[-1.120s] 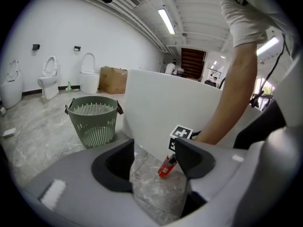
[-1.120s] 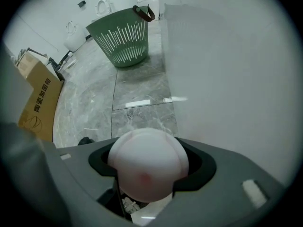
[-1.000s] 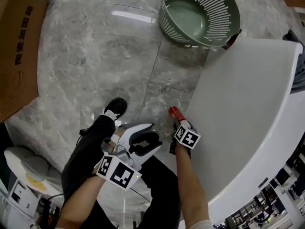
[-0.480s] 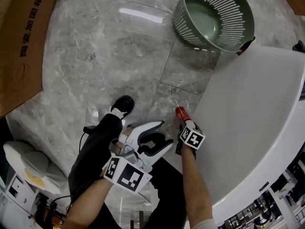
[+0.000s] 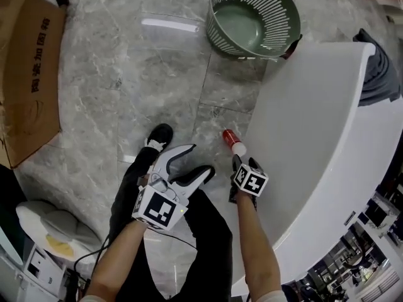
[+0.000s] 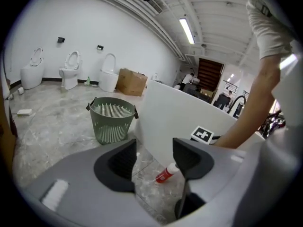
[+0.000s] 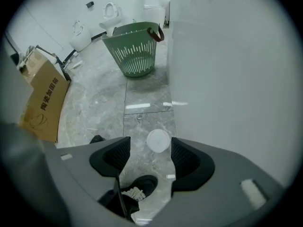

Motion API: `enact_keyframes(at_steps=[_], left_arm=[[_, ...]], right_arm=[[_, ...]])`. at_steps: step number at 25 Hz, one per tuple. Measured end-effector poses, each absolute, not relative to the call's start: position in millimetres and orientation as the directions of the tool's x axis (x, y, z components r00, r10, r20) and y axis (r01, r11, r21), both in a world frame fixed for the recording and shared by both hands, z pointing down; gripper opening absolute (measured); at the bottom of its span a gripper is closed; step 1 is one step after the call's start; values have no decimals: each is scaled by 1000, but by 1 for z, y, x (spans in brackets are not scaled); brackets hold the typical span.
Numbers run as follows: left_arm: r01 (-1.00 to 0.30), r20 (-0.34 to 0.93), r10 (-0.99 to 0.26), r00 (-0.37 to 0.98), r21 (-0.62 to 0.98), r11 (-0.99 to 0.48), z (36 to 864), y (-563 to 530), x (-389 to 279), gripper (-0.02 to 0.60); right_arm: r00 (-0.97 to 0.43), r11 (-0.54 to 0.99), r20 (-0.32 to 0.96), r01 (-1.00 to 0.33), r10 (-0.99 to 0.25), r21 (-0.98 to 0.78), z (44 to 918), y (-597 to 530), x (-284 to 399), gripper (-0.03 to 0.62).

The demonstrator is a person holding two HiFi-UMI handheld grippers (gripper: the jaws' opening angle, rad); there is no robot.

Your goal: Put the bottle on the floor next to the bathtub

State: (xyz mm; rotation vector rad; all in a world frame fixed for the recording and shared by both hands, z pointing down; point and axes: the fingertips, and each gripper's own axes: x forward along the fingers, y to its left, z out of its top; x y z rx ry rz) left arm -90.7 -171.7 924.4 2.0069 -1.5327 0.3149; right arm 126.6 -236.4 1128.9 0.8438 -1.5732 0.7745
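- The left tongs (image 5: 196, 158) are held out level over the person's dark trouser leg. The jaws stand wide apart and have just been closing a little, with nothing between them but a view of the floor (image 5: 126, 80).
- The right tongs (image 5: 237, 168) are just to the right and point straight down. Their jaws are also wide apart and have just been closing a little. In the right gripper view the bottle's white cap shows in the gap below them, clear of both pads.
- The bottle (image 5: 231, 139), red with a white cap, stands on the grey marble floor just beside the bathtub wall. It is just beyond the right tongs in the head view, and nothing holds it.
- A black shoe (image 5: 158, 136) rests on the floor to the left of the bottle.
- The white bathtub (image 5: 315, 137) curves along the right side, from near to far.
- A cardboard box (image 5: 28, 74) lies on the floor at the far left.
- A green slatted basket (image 5: 252, 17) stands at the far end of the bathtub, close to its corner.
- In the left gripper view, white toilets (image 6: 71, 70) line the far wall.
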Motion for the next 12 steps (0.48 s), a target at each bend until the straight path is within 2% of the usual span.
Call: enact_keyframes(at_steps=[12], left_arm=[[-870, 547, -680, 489, 246, -427, 789, -172, -124, 293]], right_arm=[[-172, 451, 971, -889, -169, -79, 935, -211, 73, 273]])
